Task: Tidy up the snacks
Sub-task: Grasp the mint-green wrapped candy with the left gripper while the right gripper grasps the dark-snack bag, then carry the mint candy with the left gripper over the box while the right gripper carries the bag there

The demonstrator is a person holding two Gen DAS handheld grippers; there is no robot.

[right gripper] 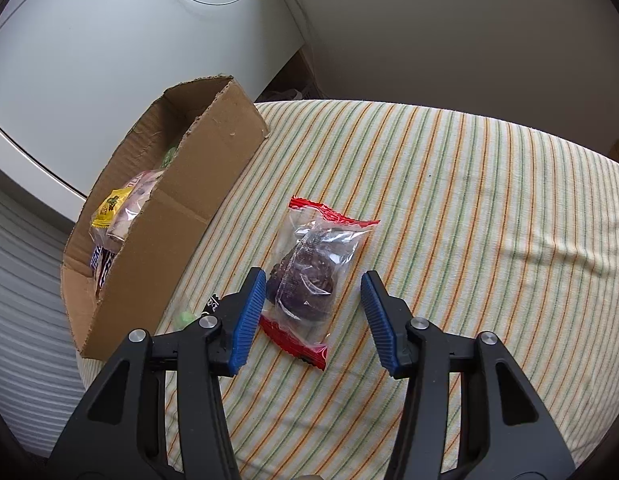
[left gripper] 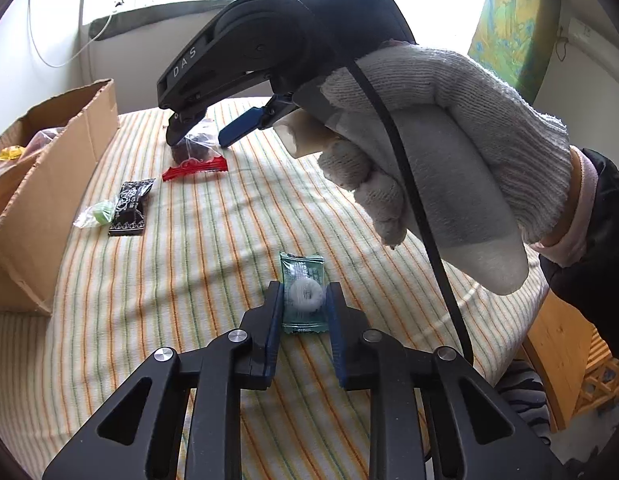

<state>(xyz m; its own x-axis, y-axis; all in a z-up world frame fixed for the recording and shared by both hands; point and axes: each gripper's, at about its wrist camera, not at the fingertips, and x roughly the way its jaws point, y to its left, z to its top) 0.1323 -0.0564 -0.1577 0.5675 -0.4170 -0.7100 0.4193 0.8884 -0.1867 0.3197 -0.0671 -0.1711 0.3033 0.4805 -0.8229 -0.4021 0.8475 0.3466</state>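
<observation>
Clamped in my left gripper (left gripper: 304, 312) was a green mint packet (left gripper: 302, 292) on the striped tablecloth (left gripper: 213, 264); my right gripper (right gripper: 313, 312) straddled a red-ended snack bag (right gripper: 309, 276), fingers apart, beside the cardboard box (right gripper: 169, 240).

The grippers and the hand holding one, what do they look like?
Both are black plastic tools with triangular cut-outs, silver pivot pins and ribbed blue pads. The right gripper carries white letters "DAS" on its body, and a black cable runs down past it. The hand holding it wears a white knit glove, with a pink cuff under a black sleeve. The left gripper looks the same.
</observation>
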